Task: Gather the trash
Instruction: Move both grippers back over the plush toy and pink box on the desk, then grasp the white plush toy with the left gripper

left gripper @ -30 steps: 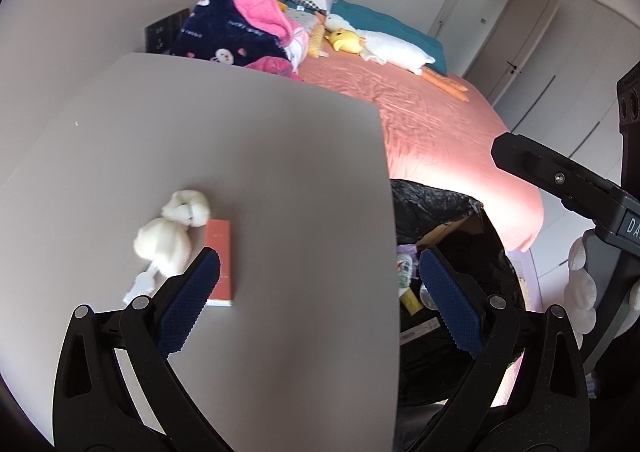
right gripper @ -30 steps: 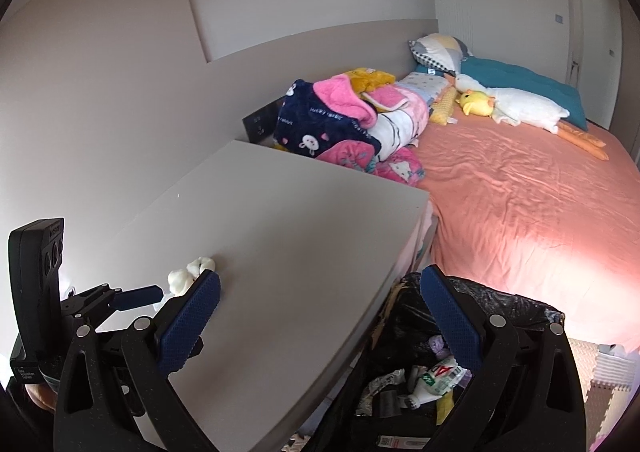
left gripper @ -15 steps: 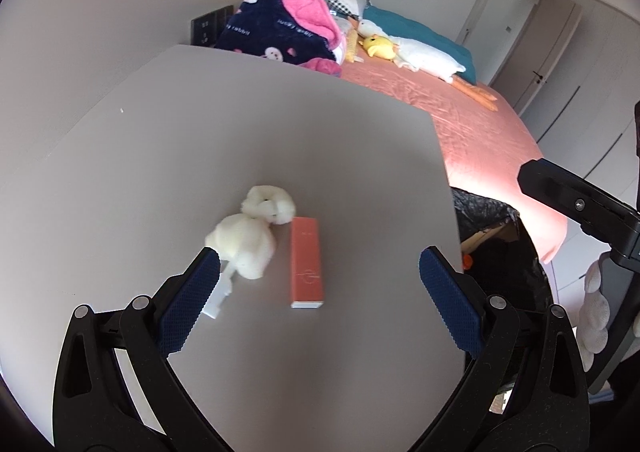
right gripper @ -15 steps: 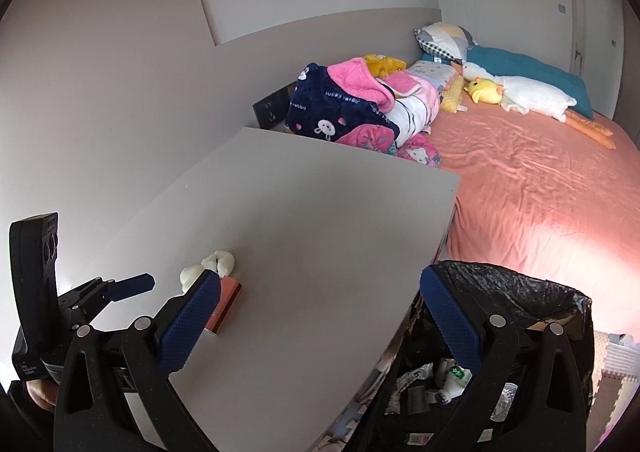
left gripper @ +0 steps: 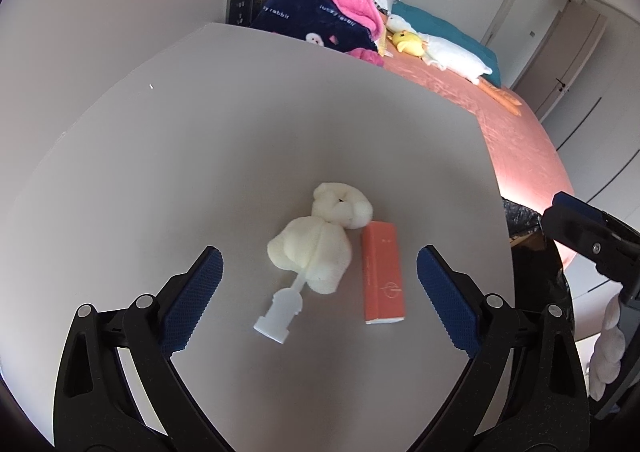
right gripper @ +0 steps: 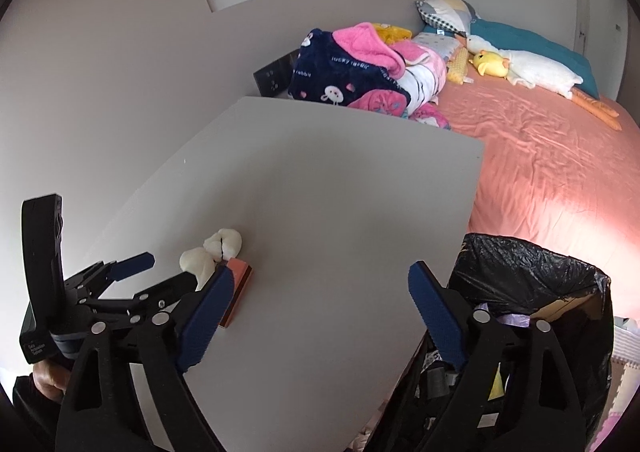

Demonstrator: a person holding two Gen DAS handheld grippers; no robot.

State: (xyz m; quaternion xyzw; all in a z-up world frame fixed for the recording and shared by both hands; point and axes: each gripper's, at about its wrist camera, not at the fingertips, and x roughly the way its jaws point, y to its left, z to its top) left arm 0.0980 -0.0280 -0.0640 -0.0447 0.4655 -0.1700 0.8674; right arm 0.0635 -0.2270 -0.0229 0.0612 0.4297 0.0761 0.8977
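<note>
Left gripper hung wide open, empty, over the crumpled tissue beside the orange box; closing comes next.

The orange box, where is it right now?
In the left wrist view, the orange box lies flat on the grey table, just right of the crumpled white tissue.

A home bedroom (bed, pillows, plush toys).
</note>
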